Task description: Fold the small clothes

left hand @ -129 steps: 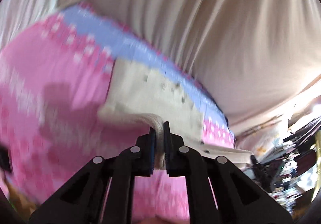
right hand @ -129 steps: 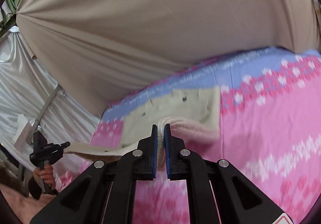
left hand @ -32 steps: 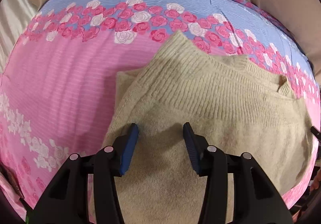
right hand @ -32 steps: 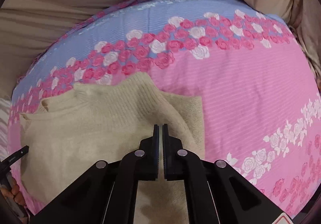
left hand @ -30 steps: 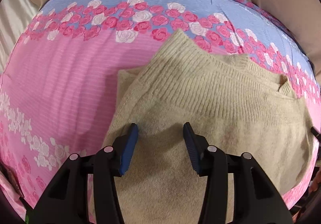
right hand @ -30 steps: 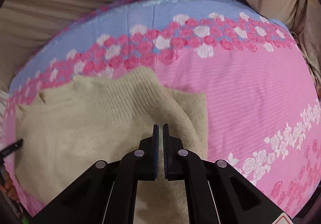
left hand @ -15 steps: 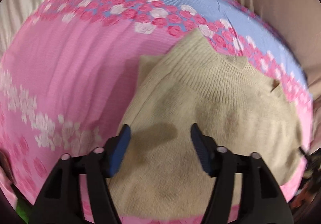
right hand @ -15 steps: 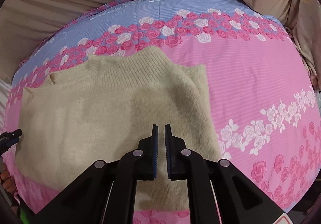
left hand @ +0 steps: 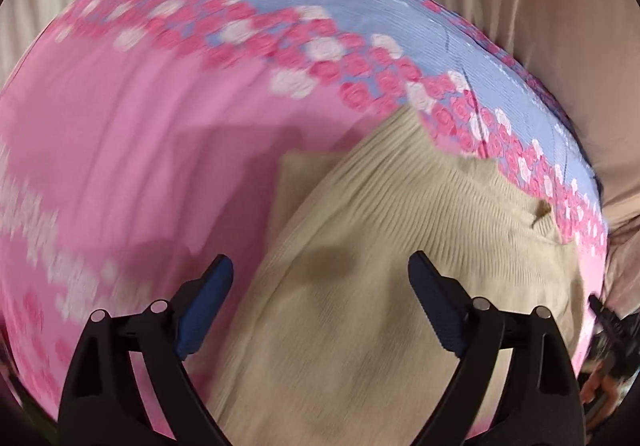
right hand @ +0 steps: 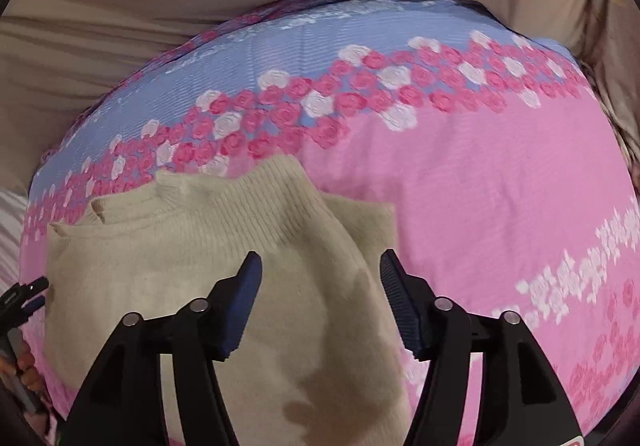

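A beige knitted sweater (right hand: 200, 286) is laid flat on the floral bedsheet (right hand: 500, 186). Both the left hand-held gripper (left hand: 320, 286) and right hand-held gripper (right hand: 320, 278) are held apart, empty. Opposite edges should be pinched evenly before folding.

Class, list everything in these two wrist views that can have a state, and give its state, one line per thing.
left gripper: open, holding nothing, above the sweater.
right gripper: open, holding nothing, above the sweater.
beige knit sweater: folded over itself, lying flat on the bedsheet, released by both grippers.
floral bedsheet: spread out under the sweater.
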The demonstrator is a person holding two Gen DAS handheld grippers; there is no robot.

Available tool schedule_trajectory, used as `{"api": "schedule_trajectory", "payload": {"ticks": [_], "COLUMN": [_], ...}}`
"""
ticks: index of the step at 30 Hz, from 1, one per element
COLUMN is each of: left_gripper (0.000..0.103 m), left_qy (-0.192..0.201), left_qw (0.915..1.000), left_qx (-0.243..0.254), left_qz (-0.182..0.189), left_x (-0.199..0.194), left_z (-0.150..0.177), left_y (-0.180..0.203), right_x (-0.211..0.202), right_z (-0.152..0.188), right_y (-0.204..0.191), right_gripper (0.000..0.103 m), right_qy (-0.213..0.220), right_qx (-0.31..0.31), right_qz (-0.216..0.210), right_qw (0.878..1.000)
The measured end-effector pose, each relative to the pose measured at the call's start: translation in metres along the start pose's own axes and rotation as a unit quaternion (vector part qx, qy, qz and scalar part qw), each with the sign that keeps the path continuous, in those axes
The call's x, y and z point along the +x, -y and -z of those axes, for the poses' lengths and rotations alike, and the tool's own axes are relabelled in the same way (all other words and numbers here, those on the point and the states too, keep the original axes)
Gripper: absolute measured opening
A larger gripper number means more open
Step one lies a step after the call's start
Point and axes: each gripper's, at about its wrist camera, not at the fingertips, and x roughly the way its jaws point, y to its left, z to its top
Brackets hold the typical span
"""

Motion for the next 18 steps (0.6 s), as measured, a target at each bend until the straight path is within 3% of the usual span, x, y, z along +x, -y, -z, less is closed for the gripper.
{"api": "schedule_trajectory", "payload": {"ticks": [3, 4, 5, 6, 7, 8, 11, 14, 16, 18], "left_gripper": [0.086, 0.078, 0.060, 0.052, 0.030, 0.019, 0.013, 0.012, 0.011, 0.011], "left_qy": [-0.015, -0.021, -0.023, -0.016, -0.005, 0.005, 0.039, 0.082, 0.093, 0.090], "left_qw": [0.9995, 0.9993, 0.9990, 0.9988, 0.9987, 0.9987, 0.9966, 0.9875, 0.9772, 0.9674], "left_qx": [0.025, 0.030, 0.035, 0.043, 0.049, 0.050, 0.040, 0.049, 0.070, 0.077], "left_qz": [-0.013, -0.013, -0.017, -0.017, -0.012, 0.008, 0.060, 0.126, 0.178, 0.224], "left_x": [0.023, 0.029, 0.034, 0.032, 0.028, 0.018, -0.017, -0.077, -0.118, -0.149], "left_z": [-0.021, -0.025, -0.030, -0.032, -0.032, -0.032, -0.021, 0.010, 0.045, 0.079], "left_y": [0.018, 0.021, 0.025, 0.028, 0.029, 0.028, 0.017, 0.008, -0.005, -0.024], "right_x": [0.030, 0.045, 0.056, 0.063, 0.063, 0.055, 0.003, -0.069, -0.119, -0.155], "right_z": [-0.024, -0.030, -0.032, -0.033, -0.032, -0.030, -0.013, 0.020, 0.049, 0.073], "right_y": [-0.023, -0.026, -0.026, -0.026, -0.024, -0.025, -0.027, -0.019, -0.010, 0.000], "right_gripper": [0.070, 0.068, 0.044, 0.022, 0.010, 0.009, 0.007, 0.007, 0.007, 0.007], "right_qy": [-0.017, -0.031, -0.040, -0.047, -0.048, -0.032, 0.024, 0.071, 0.083, 0.068], "right_qx": [-0.044, -0.048, -0.048, -0.045, -0.034, -0.030, -0.045, -0.064, -0.088, -0.106], "right_qz": [0.006, 0.015, 0.019, 0.014, -0.008, -0.017, -0.069, -0.146, -0.209, -0.255], "right_qw": [0.999, 0.998, 0.998, 0.998, 0.998, 0.999, 0.996, 0.985, 0.970, 0.959]}}
